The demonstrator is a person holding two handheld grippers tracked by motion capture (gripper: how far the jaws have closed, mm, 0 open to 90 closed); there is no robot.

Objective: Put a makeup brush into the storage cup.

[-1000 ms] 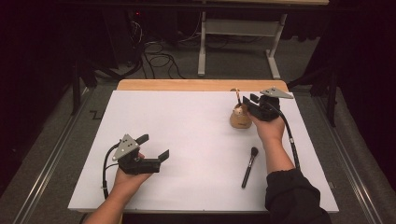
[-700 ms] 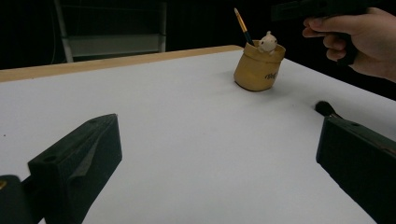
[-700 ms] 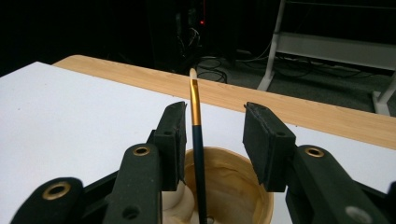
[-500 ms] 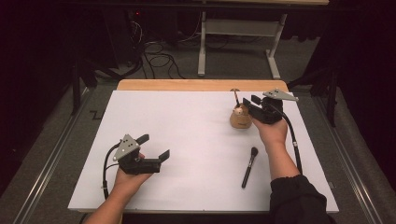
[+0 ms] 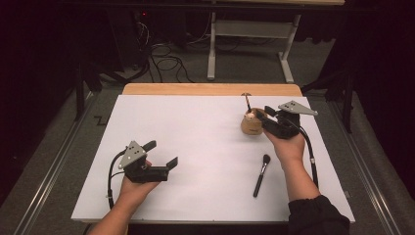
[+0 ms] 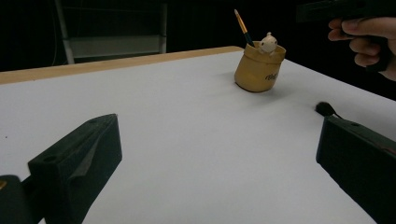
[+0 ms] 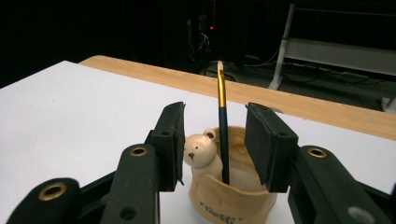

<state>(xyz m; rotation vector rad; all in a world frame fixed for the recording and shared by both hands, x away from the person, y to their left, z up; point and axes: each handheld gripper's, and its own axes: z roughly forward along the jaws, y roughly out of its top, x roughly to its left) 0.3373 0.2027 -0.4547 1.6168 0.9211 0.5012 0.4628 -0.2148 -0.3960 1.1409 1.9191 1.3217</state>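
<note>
- Your right tool point(image 7: 215, 144) stands narrowly parted, having just opened, its pads flanking the pen point(image 7: 222, 126) in the tan holder point(image 7: 229, 196), not pressing.
- Your left tool point(image 5: 161, 154) gapes wide over the worktop point(image 5: 195, 142).

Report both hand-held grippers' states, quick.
Left hand-held gripper: open, holding nothing, over the white table.
Right hand-held gripper: open, pads either side of the brush standing in the pot, not touching it.

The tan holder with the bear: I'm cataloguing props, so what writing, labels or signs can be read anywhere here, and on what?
Tan bear holder: dark script low on its front, cut off by the frame's edge and blurred, not readable.
In the left gripper view the same print is too small to read.
Nothing else bears readable text.
</note>
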